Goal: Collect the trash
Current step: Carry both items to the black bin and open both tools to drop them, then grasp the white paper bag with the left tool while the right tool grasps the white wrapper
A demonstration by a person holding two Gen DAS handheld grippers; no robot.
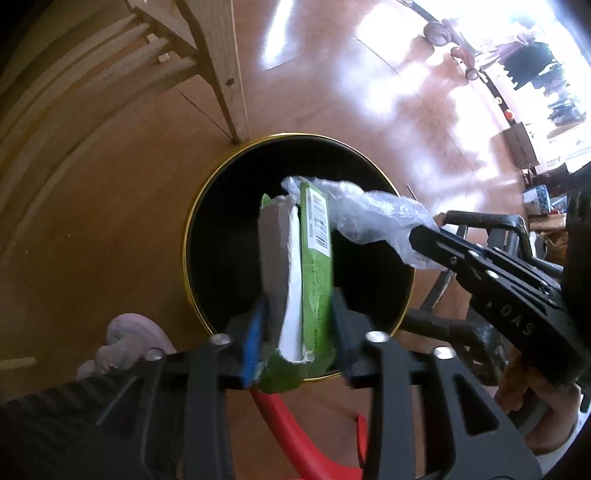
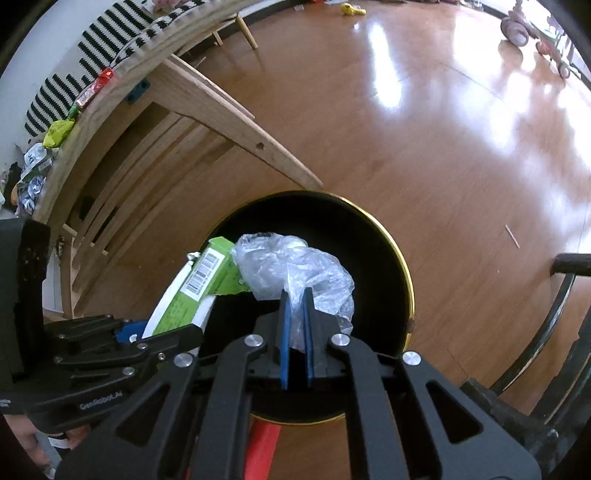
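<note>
A black round bin with a gold rim (image 1: 192,236) (image 2: 399,258) stands on the wooden floor below both grippers. My left gripper (image 1: 297,306) is shut on a flattened green carton (image 1: 314,258) and holds it over the bin's mouth; the carton also shows in the right wrist view (image 2: 207,277). My right gripper (image 2: 295,299) is shut on a crumpled clear plastic bag (image 2: 291,266) over the bin. In the left wrist view the right gripper (image 1: 417,240) comes in from the right with the bag (image 1: 369,214).
A wooden table leg (image 1: 229,74) (image 2: 236,125) stands just behind the bin. More wrappers (image 2: 55,133) lie on the table edge at the left. A black metal chair frame (image 2: 561,295) is at the right. Toys (image 2: 517,26) sit on the far floor.
</note>
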